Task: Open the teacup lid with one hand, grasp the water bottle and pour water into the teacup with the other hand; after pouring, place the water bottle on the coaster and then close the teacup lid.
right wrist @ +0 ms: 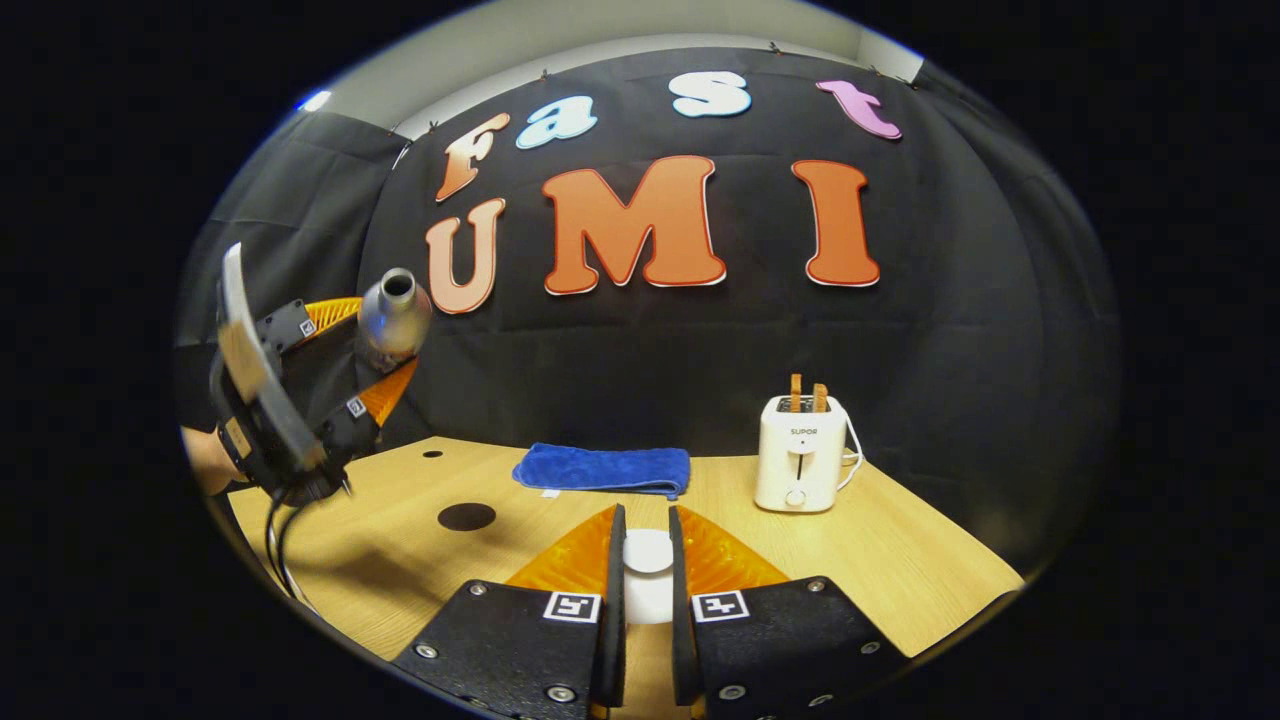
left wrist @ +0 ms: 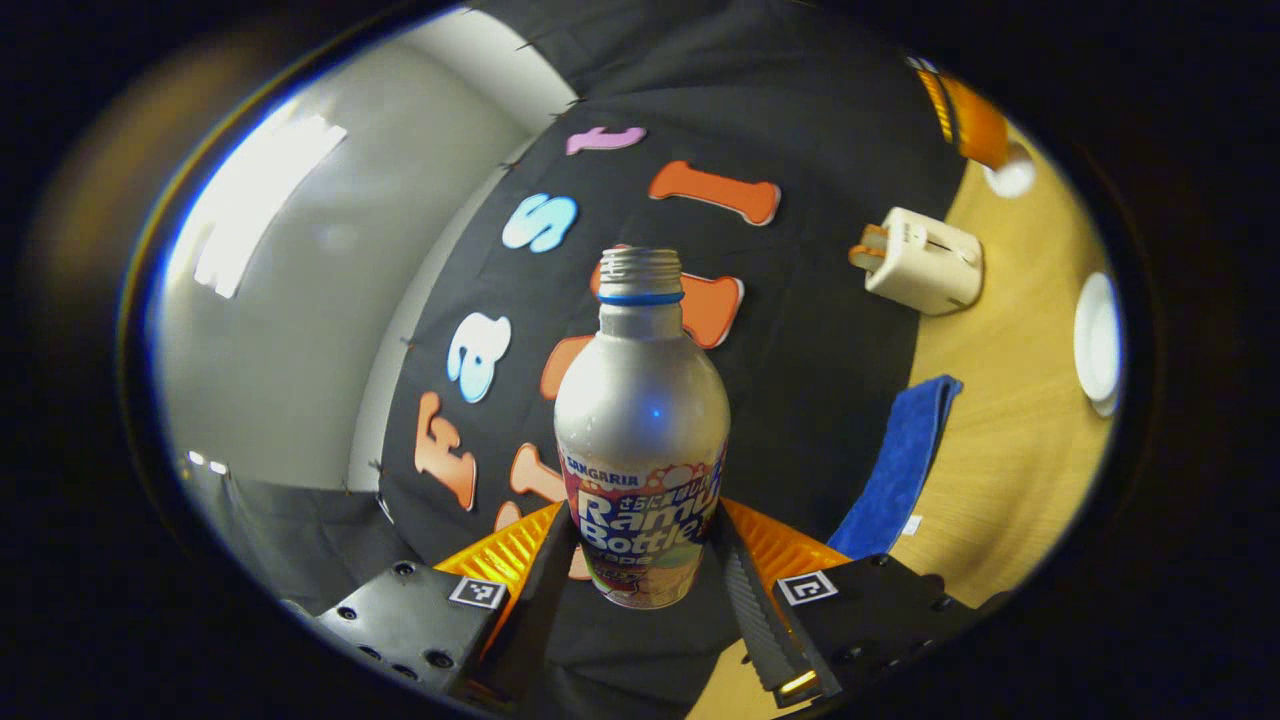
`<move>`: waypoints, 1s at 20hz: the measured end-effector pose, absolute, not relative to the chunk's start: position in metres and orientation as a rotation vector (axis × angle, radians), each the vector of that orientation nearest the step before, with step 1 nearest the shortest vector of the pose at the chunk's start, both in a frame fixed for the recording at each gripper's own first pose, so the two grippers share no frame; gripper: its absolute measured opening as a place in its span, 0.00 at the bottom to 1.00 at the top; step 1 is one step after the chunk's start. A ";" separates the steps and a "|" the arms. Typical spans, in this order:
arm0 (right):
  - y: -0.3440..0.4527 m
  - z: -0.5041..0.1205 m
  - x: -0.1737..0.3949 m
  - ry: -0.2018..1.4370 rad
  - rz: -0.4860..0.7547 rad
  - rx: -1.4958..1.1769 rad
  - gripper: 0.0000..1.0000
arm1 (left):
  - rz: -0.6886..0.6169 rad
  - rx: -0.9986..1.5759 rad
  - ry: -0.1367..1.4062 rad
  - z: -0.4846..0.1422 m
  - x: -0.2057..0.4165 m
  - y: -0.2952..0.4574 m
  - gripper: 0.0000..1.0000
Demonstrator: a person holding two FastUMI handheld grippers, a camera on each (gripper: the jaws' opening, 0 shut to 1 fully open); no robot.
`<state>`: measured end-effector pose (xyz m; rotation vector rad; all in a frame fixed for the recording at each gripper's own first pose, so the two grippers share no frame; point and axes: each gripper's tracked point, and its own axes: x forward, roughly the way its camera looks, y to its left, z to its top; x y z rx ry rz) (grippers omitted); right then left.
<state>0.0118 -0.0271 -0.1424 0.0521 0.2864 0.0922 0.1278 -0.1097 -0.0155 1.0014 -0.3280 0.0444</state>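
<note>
Light wooden tabletop [right wrist: 880,560] against the black cloth booth wall; a folded blue towel [right wrist: 603,469] lies at the back, a white toaster [right wrist: 800,452] with 2 slices up stands to its right, and a small dark round coaster [right wrist: 466,517] sits on the near left.

Left gripper [left wrist: 640,560]: both fingers pinch the lower body of the silver aluminium water bottle [left wrist: 640,430], cap off, neck clear. In the right gripper view that bottle [right wrist: 393,312] is held high above the table's left side, tilted, mouth toward the centre.

Right gripper [right wrist: 643,565]: fingers drawn close on either side of a white knobbed teacup lid [right wrist: 648,552], apparently gripping its knob. I cannot tell whether the lid sits on the cup or is lifted. A white dish-like object [left wrist: 1098,340] shows at the far edge in the left gripper view; what it is I can't say.

Judgement: the step in hand looks like the pour or the return from it. To do it well:
- keep the lid held well aside, off the stream's path;
- bring the bottle mouth over the cup before tilting further;
- tilt slowly, since the open neck will glug;
- right the bottle fully before carrying it to the coaster.
</note>
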 end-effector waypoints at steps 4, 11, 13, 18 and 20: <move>-0.005 -0.147 0.017 0.297 0.126 0.040 0.19 | 0.109 0.700 -0.287 -0.002 0.135 -0.076 0.83; 0.025 -0.170 0.028 0.334 0.171 0.027 0.19 | 0.103 0.295 -0.097 -0.027 0.154 -0.078 0.81; 0.029 -0.183 0.028 0.354 0.178 0.023 0.19 | 0.097 0.206 -0.051 -0.035 0.166 -0.085 0.81; 0.037 -0.212 0.028 0.405 0.189 0.026 0.19 | 0.073 0.038 0.060 -0.071 0.189 -0.092 0.82; 0.038 -0.220 0.028 0.417 0.193 0.023 0.19 | 0.063 -0.003 0.110 -0.088 0.192 -0.091 0.81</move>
